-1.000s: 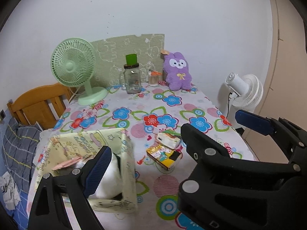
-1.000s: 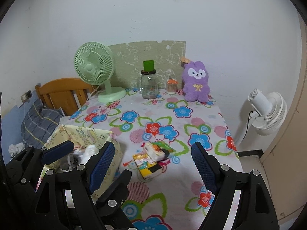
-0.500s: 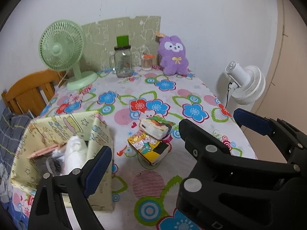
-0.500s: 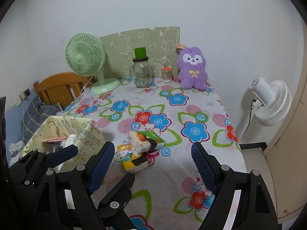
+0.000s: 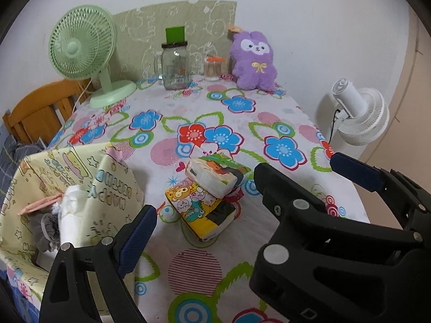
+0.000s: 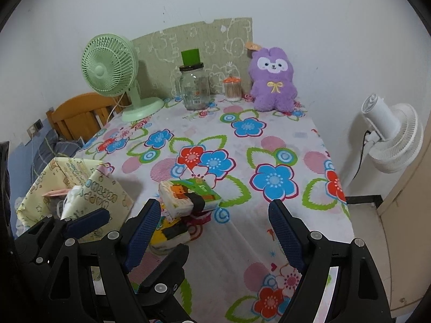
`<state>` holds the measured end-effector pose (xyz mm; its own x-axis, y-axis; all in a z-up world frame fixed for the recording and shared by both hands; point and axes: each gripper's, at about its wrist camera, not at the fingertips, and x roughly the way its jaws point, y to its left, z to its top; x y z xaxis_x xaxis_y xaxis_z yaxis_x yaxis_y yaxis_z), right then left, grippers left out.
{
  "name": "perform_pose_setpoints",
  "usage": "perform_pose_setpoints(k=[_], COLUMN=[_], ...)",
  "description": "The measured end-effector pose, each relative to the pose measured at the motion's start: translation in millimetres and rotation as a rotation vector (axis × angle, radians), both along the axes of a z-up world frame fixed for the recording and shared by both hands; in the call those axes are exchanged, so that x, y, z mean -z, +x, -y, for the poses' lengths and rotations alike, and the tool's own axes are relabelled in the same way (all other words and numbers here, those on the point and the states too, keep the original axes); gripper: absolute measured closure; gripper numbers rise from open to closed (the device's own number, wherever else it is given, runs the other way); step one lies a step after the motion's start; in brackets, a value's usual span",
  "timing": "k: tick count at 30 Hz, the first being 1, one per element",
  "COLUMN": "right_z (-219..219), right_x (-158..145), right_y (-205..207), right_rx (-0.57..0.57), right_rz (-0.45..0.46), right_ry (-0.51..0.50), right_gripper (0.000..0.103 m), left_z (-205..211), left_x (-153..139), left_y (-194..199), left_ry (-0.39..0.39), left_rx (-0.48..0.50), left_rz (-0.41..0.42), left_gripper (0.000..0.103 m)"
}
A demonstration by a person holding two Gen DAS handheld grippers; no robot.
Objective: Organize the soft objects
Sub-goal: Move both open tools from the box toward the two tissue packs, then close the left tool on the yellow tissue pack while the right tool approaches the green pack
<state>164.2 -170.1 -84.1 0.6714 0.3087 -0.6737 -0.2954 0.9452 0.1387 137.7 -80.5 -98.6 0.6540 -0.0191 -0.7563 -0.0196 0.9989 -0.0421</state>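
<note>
Both grippers hover over the table's near edge, jaws spread wide, nothing held: left gripper [image 5: 242, 196] low over the near-left part, right gripper [image 6: 215, 231] beside it toward the near-right. In the left wrist view the right gripper's black frame [image 5: 336, 242] fills the lower right and hides the table's near-right corner; in the right wrist view the left gripper [image 6: 89, 222] sits at lower left, partly covering the bin. Table [image 6: 282, 210] carries a flowered cloth. Two tissue packs lie stacked near the middle of the near half: top pack [image 5: 212, 175] white and green, tilted across the yellow pack [image 5: 199, 212] under it, touching. Just beside them at the near-left corner stands a pale yellow fabric bin [image 5: 113, 185], open-topped, holding a white soft item [image 5: 72, 210], a grey one [image 5: 48, 228] and something pink [image 5: 37, 206]; what they are I cannot tell. Along the far edge, against a green board [image 6: 194, 40]: green fan [image 6: 110, 70] at far left, glass jar [image 6: 194, 86] with a green block on its lid, a small swab jar [image 6: 233, 87], purple plush [image 6: 272, 80] toward far right. Wooden chair [image 6: 78, 115] off the left edge. White fan [image 6: 390, 134] stands off the right edge, on the floor side.
</note>
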Motion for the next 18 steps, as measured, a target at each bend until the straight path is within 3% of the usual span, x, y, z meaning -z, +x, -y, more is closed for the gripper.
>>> perform_pose_setpoints(k=[18], right_z=[-1], right_x=[35], right_y=[45], right_rx=[-0.044], right_rz=[-0.076], right_ry=[-0.027], right_gripper=[0.018], left_z=[-2], left_x=[36], left_y=[38], left_ry=[-0.002], left_rx=[-0.09], left_rz=[-0.091], left_gripper=[0.009])
